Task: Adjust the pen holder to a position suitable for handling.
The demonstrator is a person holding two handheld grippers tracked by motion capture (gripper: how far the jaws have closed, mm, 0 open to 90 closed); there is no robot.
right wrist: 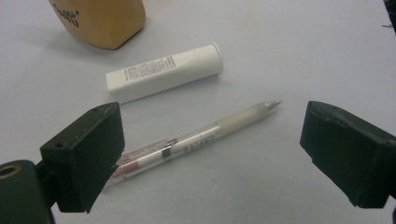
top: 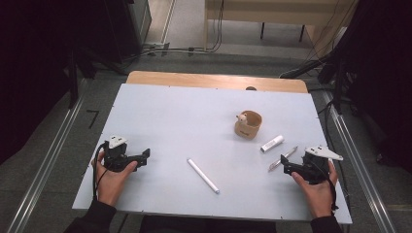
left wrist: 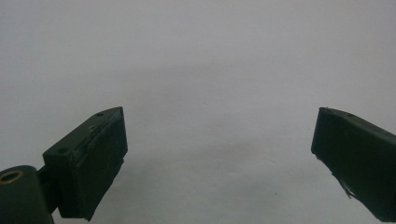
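Observation:
My left gripper [top: 144, 156] rests low at the table's near left, held by a hand, its jaws wide apart over bare white surface [left wrist: 215, 140]. At the near right my right gripper [top: 284, 168] is open too [right wrist: 212, 149]. A clear pen [right wrist: 196, 140] with a red inner end lies between and just beyond its jaws, untouched; the same pen [top: 283, 158] shows from above. Beyond it lies a small white tube [right wrist: 163, 72] [top: 272, 143], and farther off a tan cup [top: 248, 124] [right wrist: 100, 21] with a small figure on its rim. A white stick [top: 203, 175] lies in the near middle.
The white board [top: 175, 116] covers a wooden table whose far edge [top: 214, 79] shows. Metal rails [top: 46, 160] run along both sides, with cables on the floor behind.

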